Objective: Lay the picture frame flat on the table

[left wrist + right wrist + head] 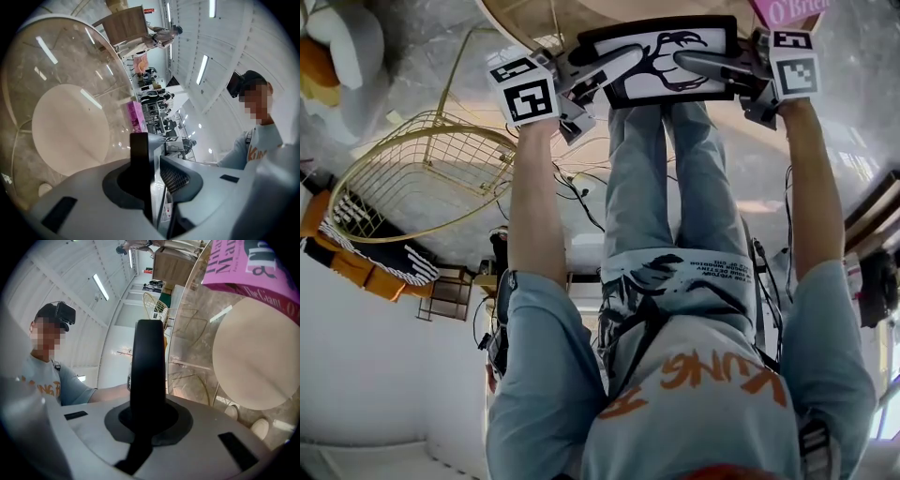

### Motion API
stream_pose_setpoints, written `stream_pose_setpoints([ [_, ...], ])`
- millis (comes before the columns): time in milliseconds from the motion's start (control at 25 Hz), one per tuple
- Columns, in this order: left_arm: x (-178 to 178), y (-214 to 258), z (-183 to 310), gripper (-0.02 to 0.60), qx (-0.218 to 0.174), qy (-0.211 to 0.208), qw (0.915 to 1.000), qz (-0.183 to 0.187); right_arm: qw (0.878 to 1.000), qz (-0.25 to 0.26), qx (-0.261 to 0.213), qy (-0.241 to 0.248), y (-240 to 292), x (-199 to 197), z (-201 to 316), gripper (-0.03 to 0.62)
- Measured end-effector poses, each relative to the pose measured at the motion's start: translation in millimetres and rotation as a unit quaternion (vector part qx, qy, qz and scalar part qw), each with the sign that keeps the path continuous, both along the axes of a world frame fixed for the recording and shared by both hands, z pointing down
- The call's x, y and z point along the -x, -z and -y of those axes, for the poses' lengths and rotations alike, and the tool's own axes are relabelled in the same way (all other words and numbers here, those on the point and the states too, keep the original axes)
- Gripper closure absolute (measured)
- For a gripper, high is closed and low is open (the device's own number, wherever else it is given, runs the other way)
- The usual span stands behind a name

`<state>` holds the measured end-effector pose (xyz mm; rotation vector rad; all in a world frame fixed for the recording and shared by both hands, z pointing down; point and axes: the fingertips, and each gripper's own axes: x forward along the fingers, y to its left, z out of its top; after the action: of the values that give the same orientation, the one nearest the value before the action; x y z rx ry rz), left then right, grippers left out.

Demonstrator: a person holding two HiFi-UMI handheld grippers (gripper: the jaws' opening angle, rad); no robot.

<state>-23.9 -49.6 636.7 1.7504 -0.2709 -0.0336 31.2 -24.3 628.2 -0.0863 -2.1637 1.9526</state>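
Observation:
The picture frame (661, 54) has a black border and a white sheet with a black tree drawing. In the head view it faces up at me, at the near rim of the round glass table (525, 21), above my legs. My left gripper (626, 60) is shut on its left side and my right gripper (688, 62) on its right side. In the left gripper view the frame (139, 157) shows edge-on as a black strip between the jaws. The right gripper view also has the frame (149, 362) edge-on. Whether it touches the table I cannot tell.
A pink book (787, 9) lies on the table behind the right gripper. A gold wire basket chair (422, 173) stands at the left, with cables (577, 192) on the floor beside it. The table's pale round base (70, 126) shows through the glass.

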Motion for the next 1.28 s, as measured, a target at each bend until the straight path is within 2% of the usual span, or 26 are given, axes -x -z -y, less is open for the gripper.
stream_pose_setpoints([
  [200,51.3,-11.1,-3.3,0.466,0.002,0.059,0.9968,0.053,0.999,-0.022,-0.008,-0.023,-7.4,-7.3,4.5,0.588],
  [360,63.7,-19.8,-4.2,0.466,-0.001,0.072,0.9935,0.088,0.998,-0.045,-0.001,-0.041,-18.6,-14.0,16.7,0.588],
  [480,57.4,-21.1,-5.8,0.469,-0.018,0.059,0.9925,0.106,0.997,-0.055,0.004,-0.054,-27.7,-12.5,21.8,0.588],
  [560,46.3,-19.0,-6.7,0.477,-0.042,0.037,0.9907,0.124,0.996,-0.061,0.002,-0.060,-29.7,-7.8,25.6,0.588],
  [680,21.7,-12.1,-8.2,0.497,-0.089,-0.012,0.9833,0.158,0.995,-0.066,-0.014,-0.069,-25.2,1.8,36.0,0.588],
  [760,5.0,-8.2,-7.0,0.517,-0.111,-0.030,0.9781,0.174,0.995,-0.067,-0.011,-0.071,-25.4,4.2,37.0,0.588],
  [840,-7.1,-7.7,-1.5,0.531,-0.118,-0.025,0.9764,0.179,0.995,-0.065,-0.008,-0.073,-27.1,8.9,38.5,0.588],
  [920,-10.6,-14.2,8.5,0.538,-0.115,-0.003,0.9737,0.197,0.995,-0.064,-0.013,-0.077,-28.6,17.5,44.5,0.588],
  [1000,-6.1,-26.4,16.5,0.540,-0.099,0.028,0.9646,0.243,0.994,-0.069,-0.011,-0.083,-32.9,21.3,46.7,0.588],
  [1080,-0.5,-37.6,17.7,0.545,-0.081,0.047,0.9519,0.292,0.993,-0.076,-0.006,-0.091,-36.3,20.7,46.7,0.588],
  [1280,1.9,-49.7,7.3,0.552,-0.060,0.044,0.9383,0.338,0.990,-0.099,0.001,-0.102,-45.0,16.9,41.8,0.585],
])
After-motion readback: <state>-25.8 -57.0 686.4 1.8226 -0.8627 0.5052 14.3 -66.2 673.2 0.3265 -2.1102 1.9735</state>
